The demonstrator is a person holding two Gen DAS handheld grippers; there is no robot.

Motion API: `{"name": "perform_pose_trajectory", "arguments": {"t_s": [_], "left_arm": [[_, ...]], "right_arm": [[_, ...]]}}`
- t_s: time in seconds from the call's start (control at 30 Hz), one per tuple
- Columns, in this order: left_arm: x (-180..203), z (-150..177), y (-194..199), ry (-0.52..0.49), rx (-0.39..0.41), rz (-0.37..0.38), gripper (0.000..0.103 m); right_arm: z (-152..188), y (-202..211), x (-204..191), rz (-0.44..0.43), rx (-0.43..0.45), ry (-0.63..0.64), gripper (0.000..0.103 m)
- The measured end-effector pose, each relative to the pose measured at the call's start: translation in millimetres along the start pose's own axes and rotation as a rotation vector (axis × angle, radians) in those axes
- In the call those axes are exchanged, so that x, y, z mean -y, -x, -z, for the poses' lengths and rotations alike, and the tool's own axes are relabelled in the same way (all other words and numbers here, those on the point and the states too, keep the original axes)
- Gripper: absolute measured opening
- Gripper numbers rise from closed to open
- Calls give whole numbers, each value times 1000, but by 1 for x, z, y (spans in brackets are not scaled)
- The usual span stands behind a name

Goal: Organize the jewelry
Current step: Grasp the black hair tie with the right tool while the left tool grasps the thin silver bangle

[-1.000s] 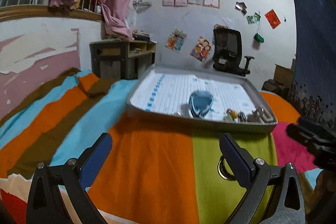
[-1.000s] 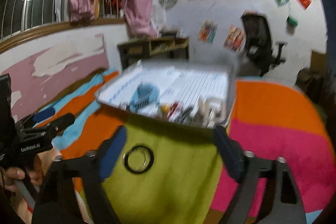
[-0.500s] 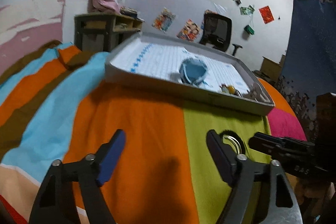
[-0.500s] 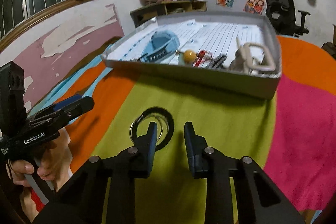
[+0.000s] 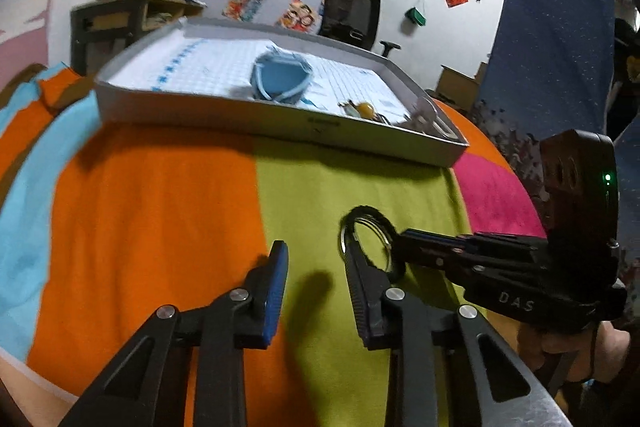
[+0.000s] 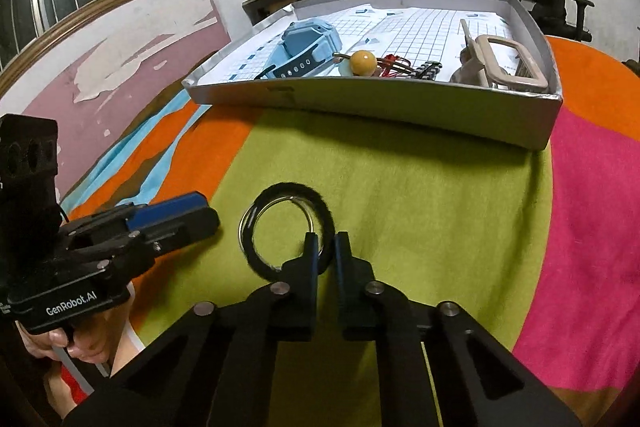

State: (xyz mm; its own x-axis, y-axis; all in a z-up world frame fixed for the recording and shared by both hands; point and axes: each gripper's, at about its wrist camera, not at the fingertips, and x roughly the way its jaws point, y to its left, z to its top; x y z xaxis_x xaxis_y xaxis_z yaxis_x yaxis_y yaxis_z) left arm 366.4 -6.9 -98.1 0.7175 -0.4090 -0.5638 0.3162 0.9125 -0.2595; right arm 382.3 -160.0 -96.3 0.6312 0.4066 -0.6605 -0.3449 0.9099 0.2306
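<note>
Bright striped bedding (image 6: 440, 187) is covering the bed, with a grey tray (image 6: 360, 103) of jewelry sitting at twelve o'clock. On the green stripe, the right claw (image 6: 326, 247) is pinching the near rim of the black bangle (image 6: 288, 189), which is lying with a silver ring (image 6: 256, 217) stacked on it. The left claw (image 5: 316, 259) is hovering spread, just at nine o'clock of them. To do this well, I'd judge the grip should catch both hoops squarely before lifting toward the tray.

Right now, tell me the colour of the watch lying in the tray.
Light blue; the watch has a row of holes in its strap. The right wrist view shows it best, inside the grey tray.
</note>
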Motion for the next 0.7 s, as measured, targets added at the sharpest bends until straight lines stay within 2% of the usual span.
{"name": "perform_pose_trajectory", "arguments": {"t_s": [0.13, 0.33, 0.47, 0.6, 0.63, 0.7], "left_arm": [[5, 3, -9, 0, -34, 43, 28], [8, 8, -16, -11, -62, 45, 28], [11, 8, -21, -26, -81, 29, 28], [17, 7, -30, -48, -113, -5, 17], [19, 7, -32, -56, -120, -16, 11], [20, 7, -35, -63, -132, -25, 9]], "right_arm": [[0, 3, 4, 12, 4, -15, 5], [-3, 9, 17, 37, 29, -66, 5], [-5, 12, 22, 86, 53, -81, 5], [-5, 13, 31, 139, 53, -103, 5], [-5, 12, 33, 145, 50, -109, 5], [-6, 11, 37, 151, 46, -116, 5]]}}
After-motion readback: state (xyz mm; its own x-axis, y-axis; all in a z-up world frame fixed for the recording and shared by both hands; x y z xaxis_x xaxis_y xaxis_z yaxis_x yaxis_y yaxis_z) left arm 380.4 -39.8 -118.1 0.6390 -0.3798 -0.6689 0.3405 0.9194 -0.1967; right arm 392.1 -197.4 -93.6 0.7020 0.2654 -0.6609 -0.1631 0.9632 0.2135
